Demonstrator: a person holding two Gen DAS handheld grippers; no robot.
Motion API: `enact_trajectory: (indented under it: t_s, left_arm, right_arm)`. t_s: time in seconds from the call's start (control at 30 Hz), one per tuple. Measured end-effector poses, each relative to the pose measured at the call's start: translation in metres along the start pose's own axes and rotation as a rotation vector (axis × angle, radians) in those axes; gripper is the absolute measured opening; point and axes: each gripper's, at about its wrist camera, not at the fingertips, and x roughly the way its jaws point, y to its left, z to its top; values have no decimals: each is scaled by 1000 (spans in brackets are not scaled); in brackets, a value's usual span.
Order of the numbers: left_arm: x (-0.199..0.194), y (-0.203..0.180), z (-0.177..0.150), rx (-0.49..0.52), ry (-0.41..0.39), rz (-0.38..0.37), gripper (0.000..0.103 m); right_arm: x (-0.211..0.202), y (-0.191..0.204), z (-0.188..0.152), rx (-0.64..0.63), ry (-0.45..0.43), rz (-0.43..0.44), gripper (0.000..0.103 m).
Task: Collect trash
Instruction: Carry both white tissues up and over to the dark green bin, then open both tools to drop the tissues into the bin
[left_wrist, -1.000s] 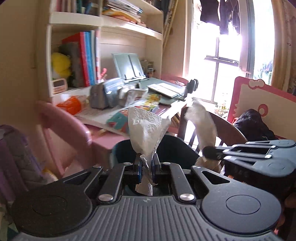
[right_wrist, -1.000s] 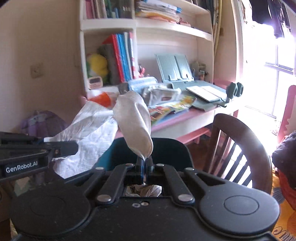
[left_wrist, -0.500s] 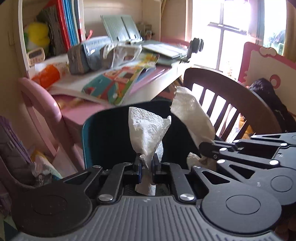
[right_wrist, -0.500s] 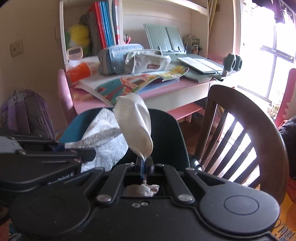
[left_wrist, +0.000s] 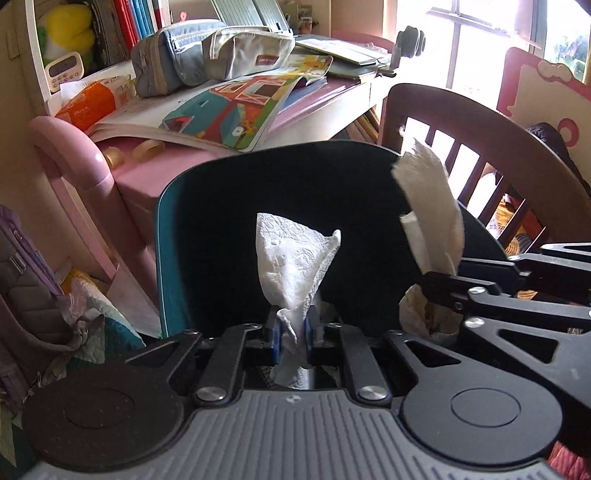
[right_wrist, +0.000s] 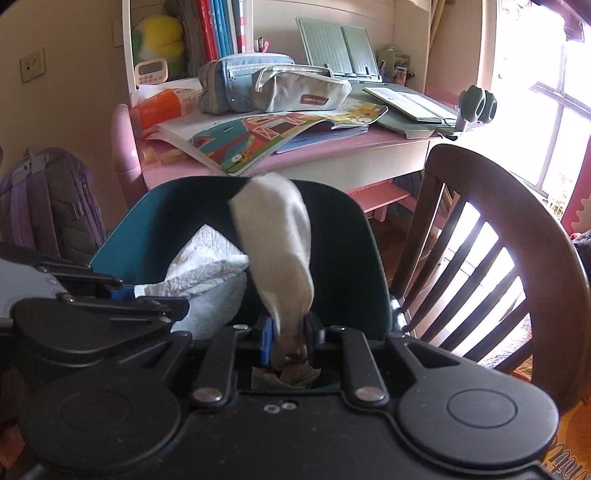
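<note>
L gripper (left_wrist: 292, 329) over teal bin (left_wrist: 173, 236), jaws just easing apart, embossed paper towel (left_wrist: 295, 258) between pads & touching both. R gripper (right_wrist: 289, 329) beside it over same bin, jaws just widened; blurred white tissue (right_wrist: 280, 240) sits loose in the gap. Pink desk (right_wrist: 332, 155) behind bin, wooden chair (right_wrist: 491, 206) to the right.

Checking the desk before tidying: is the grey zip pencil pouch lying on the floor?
No, the grey zip pencil pouch lies on the pink desk, leaning against a blue pouch.
</note>
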Motion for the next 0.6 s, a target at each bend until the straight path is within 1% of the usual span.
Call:
enact_trajectory:
  t_s: [0.03,0.07,0.1,0.13,0.17,0.2,0.23,0.33,0.47,0.53,0.6]
  left_arm:
    - [0,-1,-1,6,-1,-2,19]
    - [-2,-3,-1,13,-6,-3,22]
    - [-4,-4,-2,20,-14,-1,29]
    - [-7,-6,-3,27,-22,1,39]
    - [-9,-7,-4,32,-29,7,43]
    - [-12,-8,-5,37,-37,13,51]
    - [-15,-9,-6,41,-44,16,57]
    - [-27,-7,-9,38,-64,11,62]
    - [-46,-4,-14,33,-86,2,66]
    - [-58,-2,-17,34,-102,-1,72]
    - [-71,-1,-21,36,-119,2,72]
  right_arm:
    - [-3,-1,0,3,-8,-1,26]
    - [-6,-3,0,6,-16,5,36]
    - [-8,-4,0,7,-21,6,37]
    - [-10,-5,-1,11,-25,1,37]
    - [-12,-7,-1,15,-28,1,37]
    - [-15,-8,-1,21,-28,7,37]
    - [-17,-9,-2,25,-27,11,37]
    - [-29,-7,-4,16,-38,18,37]
    - [-50,0,-7,-2,-57,35,37]
    - [-62,5,-9,-10,-67,48,38]
    - [-73,10,-11,-20,-80,58,40]
